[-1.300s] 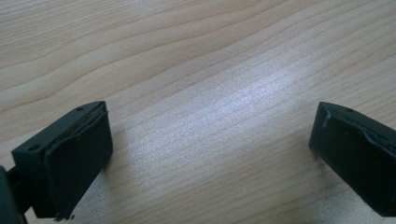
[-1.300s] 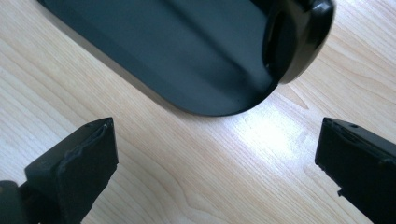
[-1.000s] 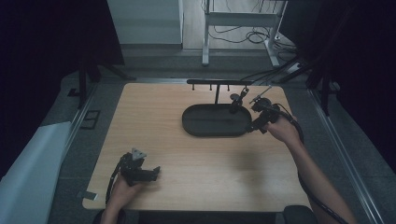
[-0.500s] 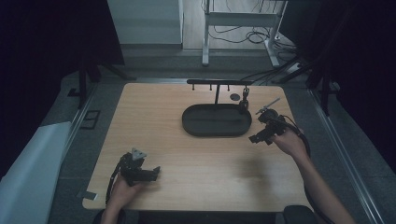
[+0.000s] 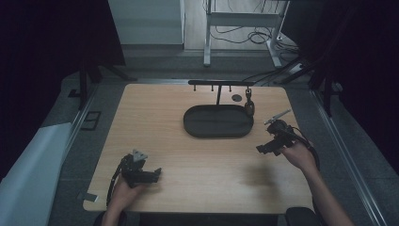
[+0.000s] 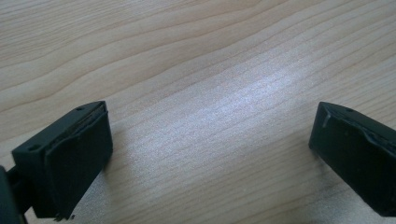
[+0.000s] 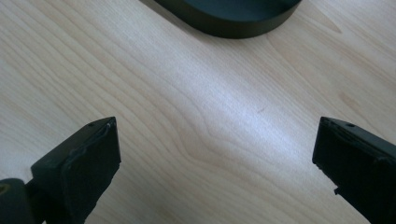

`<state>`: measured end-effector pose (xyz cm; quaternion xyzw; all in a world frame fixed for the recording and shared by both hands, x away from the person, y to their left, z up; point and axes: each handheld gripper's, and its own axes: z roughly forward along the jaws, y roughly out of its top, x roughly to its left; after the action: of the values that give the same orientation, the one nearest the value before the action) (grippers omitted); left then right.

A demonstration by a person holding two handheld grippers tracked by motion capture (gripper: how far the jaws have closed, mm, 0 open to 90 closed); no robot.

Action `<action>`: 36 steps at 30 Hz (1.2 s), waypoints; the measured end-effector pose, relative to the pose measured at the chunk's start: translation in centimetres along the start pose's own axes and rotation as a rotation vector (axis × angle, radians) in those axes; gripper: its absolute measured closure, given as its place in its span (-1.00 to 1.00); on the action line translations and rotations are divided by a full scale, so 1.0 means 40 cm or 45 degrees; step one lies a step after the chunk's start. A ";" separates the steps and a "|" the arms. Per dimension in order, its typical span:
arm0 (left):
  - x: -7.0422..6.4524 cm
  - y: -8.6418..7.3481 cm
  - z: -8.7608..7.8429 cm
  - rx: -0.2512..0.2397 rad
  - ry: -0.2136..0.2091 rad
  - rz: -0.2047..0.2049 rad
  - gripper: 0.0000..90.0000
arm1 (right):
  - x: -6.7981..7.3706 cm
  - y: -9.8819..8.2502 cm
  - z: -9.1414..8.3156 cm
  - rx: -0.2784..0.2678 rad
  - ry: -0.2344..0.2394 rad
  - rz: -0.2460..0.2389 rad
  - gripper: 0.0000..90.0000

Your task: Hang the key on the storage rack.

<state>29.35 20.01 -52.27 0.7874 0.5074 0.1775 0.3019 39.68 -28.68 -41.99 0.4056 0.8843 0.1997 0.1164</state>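
The right gripper (image 5: 264, 148) hovered above the wooden table (image 5: 155, 117), its 2 jaws spread wide and holding nothing, at 4 o'clock from the dark oval tray (image 5: 219, 122). The left gripper (image 5: 153, 173), at 7 o'clock of the tray, lay equally spread.

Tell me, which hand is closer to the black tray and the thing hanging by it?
The right. The right gripper, jaws open, is beside the black tray and the hanging thing. The left gripper sits at the table's near edge.
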 end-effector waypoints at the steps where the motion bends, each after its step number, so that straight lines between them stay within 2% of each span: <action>1: 0.000 0.000 0.000 0.000 0.000 0.000 -1.00 | 0.001 -0.006 -0.002 -0.004 0.000 0.004 -0.98; 10: 0.000 0.000 0.000 0.000 0.001 -0.002 -1.00 | 0.011 -0.066 -0.006 -0.021 -0.004 0.029 -0.97; 16: 0.000 0.000 0.000 0.000 0.001 -0.002 -1.00 | 0.021 -0.107 0.001 -0.059 -0.003 0.059 -0.96; 23: -0.001 0.000 0.000 -0.001 0.002 -0.002 -1.00 | 0.042 -0.154 0.027 -0.074 0.000 0.079 -0.96; 36: -0.001 0.000 0.000 0.000 0.003 -0.003 -1.00 | 0.080 -0.213 0.083 -0.112 0.013 0.131 -0.96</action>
<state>29.32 20.00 -52.27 0.7865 0.5087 0.1779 0.3016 33.14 -30.41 -48.92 0.4442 0.8532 0.2460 0.1193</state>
